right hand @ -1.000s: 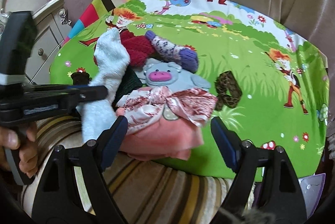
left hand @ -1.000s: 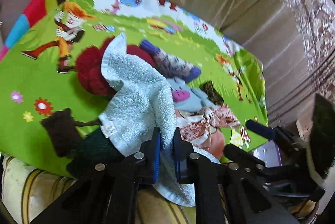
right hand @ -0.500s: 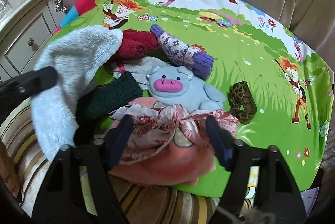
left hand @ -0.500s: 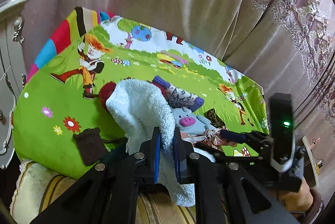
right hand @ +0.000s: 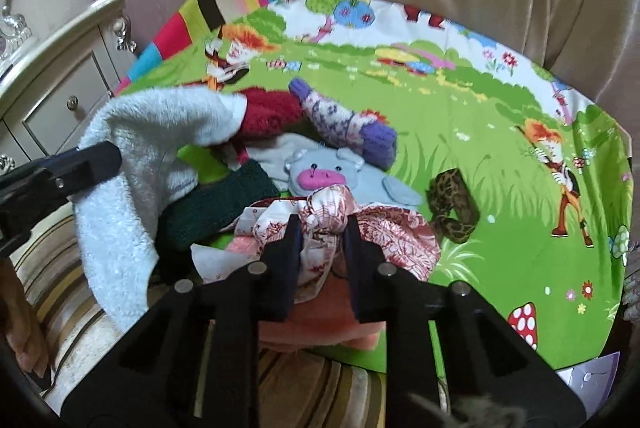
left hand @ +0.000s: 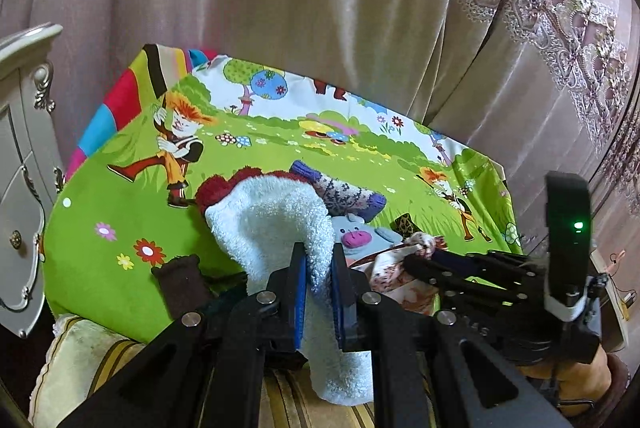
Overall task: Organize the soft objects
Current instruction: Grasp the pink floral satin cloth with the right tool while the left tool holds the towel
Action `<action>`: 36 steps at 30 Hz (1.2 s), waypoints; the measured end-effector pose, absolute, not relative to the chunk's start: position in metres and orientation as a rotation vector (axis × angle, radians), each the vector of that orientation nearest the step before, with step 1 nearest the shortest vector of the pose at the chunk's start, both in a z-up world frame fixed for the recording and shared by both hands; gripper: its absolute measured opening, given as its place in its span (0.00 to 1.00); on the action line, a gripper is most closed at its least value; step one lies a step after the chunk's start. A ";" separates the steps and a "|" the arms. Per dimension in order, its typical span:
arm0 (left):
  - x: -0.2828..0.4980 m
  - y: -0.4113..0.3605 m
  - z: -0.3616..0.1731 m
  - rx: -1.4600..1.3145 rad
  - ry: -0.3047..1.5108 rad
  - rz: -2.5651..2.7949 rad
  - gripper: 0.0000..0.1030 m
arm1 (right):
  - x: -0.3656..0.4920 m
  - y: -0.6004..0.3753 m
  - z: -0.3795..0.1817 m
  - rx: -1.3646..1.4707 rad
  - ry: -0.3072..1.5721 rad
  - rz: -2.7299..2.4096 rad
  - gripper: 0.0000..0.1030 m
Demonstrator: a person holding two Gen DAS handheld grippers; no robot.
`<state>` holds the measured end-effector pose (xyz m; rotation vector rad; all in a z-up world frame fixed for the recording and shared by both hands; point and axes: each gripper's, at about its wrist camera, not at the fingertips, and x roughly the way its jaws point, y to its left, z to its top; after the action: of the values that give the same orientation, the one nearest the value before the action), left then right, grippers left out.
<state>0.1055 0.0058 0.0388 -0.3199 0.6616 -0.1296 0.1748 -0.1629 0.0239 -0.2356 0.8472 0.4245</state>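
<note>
Mushroom print (right hand: 522,324): right view only

text: none legible | labels: none | brands: none | numbers: none | signs: none

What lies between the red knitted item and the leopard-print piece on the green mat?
In the right wrist view, the purple patterned sock and grey pig toy lie between the red knit and leopard-print piece.

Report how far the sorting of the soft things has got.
Nothing looks sorted yet. In hand: the left gripper holds the pale blue towel lifted; the right gripper is closing on the red-patterned cloth. Left in a heap on the green mat: red knit, purple sock, pig toy, dark green knit.
</note>
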 end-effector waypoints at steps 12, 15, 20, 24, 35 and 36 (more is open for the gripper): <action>0.089 -0.021 0.055 -0.249 0.628 -0.146 0.11 | 0.148 -0.199 0.050 -0.128 0.792 0.390 0.23; 0.084 -0.028 0.060 -0.237 0.617 -0.155 0.11 | 0.141 -0.210 0.055 -0.103 0.783 0.377 0.23; 0.075 -0.044 0.068 -0.212 0.601 -0.189 0.11 | 0.127 -0.229 0.062 -0.073 0.767 0.357 0.23; 0.068 -0.060 0.075 -0.191 0.592 -0.220 0.11 | 0.116 -0.246 0.066 -0.049 0.756 0.337 0.23; 0.054 -0.118 0.094 -0.130 0.564 -0.333 0.11 | 0.086 -0.299 0.083 0.010 0.709 0.254 0.23; 0.053 -0.124 0.096 -0.123 0.563 -0.344 0.11 | 0.083 -0.304 0.084 0.014 0.706 0.244 0.23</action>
<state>0.0531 -0.1244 0.0956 -0.1231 0.5631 -0.3443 0.0832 -0.3042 0.0836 0.0143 0.7057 0.2437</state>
